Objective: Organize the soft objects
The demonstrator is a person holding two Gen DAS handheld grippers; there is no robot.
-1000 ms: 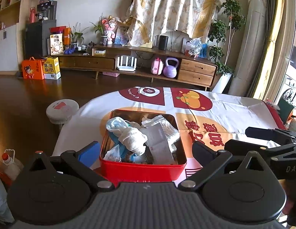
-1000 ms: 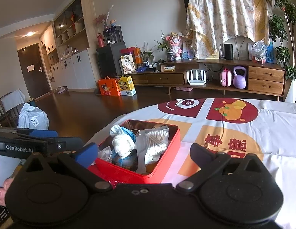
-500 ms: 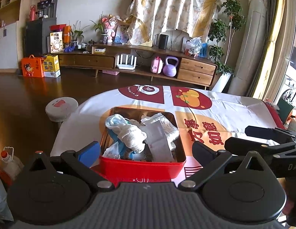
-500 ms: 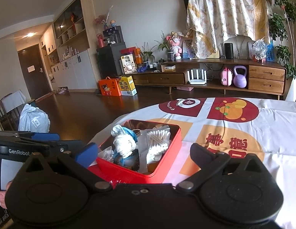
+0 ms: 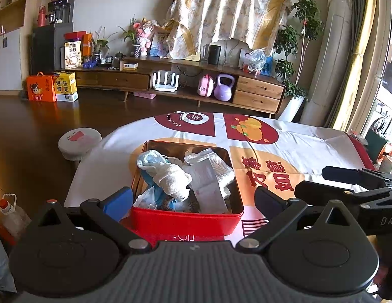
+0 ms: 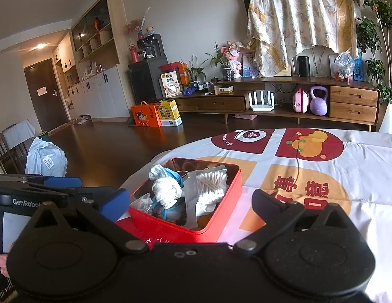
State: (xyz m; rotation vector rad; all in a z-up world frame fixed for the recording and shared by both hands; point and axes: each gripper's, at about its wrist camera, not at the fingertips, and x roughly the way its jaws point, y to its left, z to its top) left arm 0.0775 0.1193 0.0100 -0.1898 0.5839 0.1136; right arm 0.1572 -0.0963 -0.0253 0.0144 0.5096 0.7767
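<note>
A red tin box (image 5: 187, 218) (image 6: 213, 214) sits near the front edge of a table under a printed cloth (image 5: 292, 149) (image 6: 367, 159). It holds soft items: a rolled white cloth (image 5: 174, 179) (image 6: 166, 192), a blue fabric piece (image 5: 150, 157), a bag of cotton swabs (image 6: 211, 185) and plastic packets (image 5: 207, 183). My left gripper (image 5: 193, 198) is open just before the box, its fingers on either side of the near wall. My right gripper (image 6: 189, 202) is open too, to the right of the box, empty. Each gripper shows in the other's view.
A low round stool (image 5: 79, 142) stands left of the table on the dark floor. A wooden TV cabinet (image 5: 190, 83) with a purple kettlebell (image 5: 223, 91) runs along the far wall. A white bag (image 6: 45, 157) lies on the floor at left.
Both grippers have drawn back slightly, so the red box sits a little farther in each view. Both stay open; the box's contents have not moved.
</note>
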